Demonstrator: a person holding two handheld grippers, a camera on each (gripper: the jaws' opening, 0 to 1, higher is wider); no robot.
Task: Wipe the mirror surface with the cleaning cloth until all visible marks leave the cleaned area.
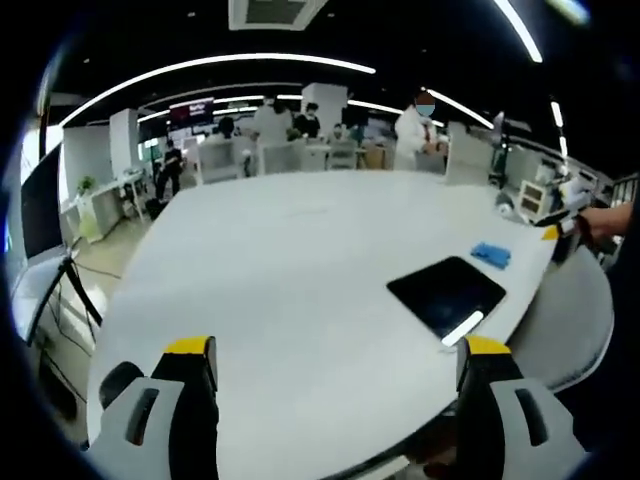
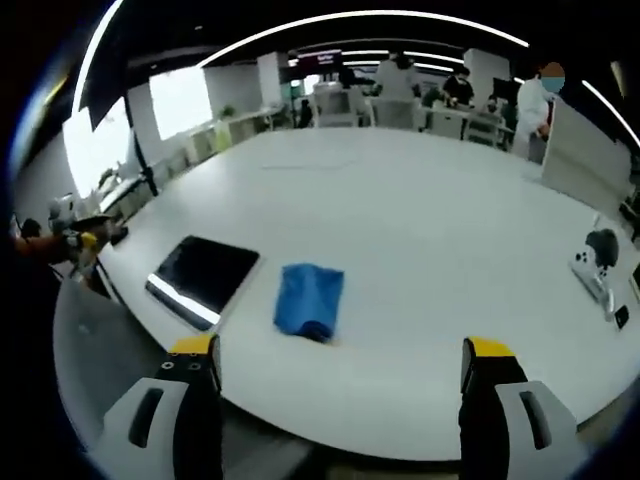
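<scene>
1. Table (image 1: 300,260) first: a big white surface stretches away in the left gripper view, with the mirror (image 1: 446,295) lying flat on it near the right-hand edge, a dark rectangle catching a bright streak of ceiling light at its near corner.
2. Cleaning cloth (image 1: 491,254) sits just beyond the mirror in that view, a small blue crumple, apart from the glass and not touching it.
3. Left gripper (image 1: 338,365) hangs above the table's near edge, jaws spread wide with nothing between them; both yellow-tipped fingers rise from the bottom of the picture.
4. Over at the far right of the left gripper view the right gripper (image 1: 560,235) comes in past the table's rim, held by a hand; its jaws are too small there to judge.
5. Switch to the right gripper view: the mirror (image 2: 203,277) lies left of centre, the cloth (image 2: 309,299) just beside it on bare table (image 2: 420,230), a narrow strip of white between the two.
6. Right gripper (image 2: 340,368) is spread apart and empty, hovering short of the cloth, over the table's near edge.
7. The left gripper (image 2: 85,243) peeks in at the far left of this view, off the table's edge.
8. People stand among desks in the background.
</scene>
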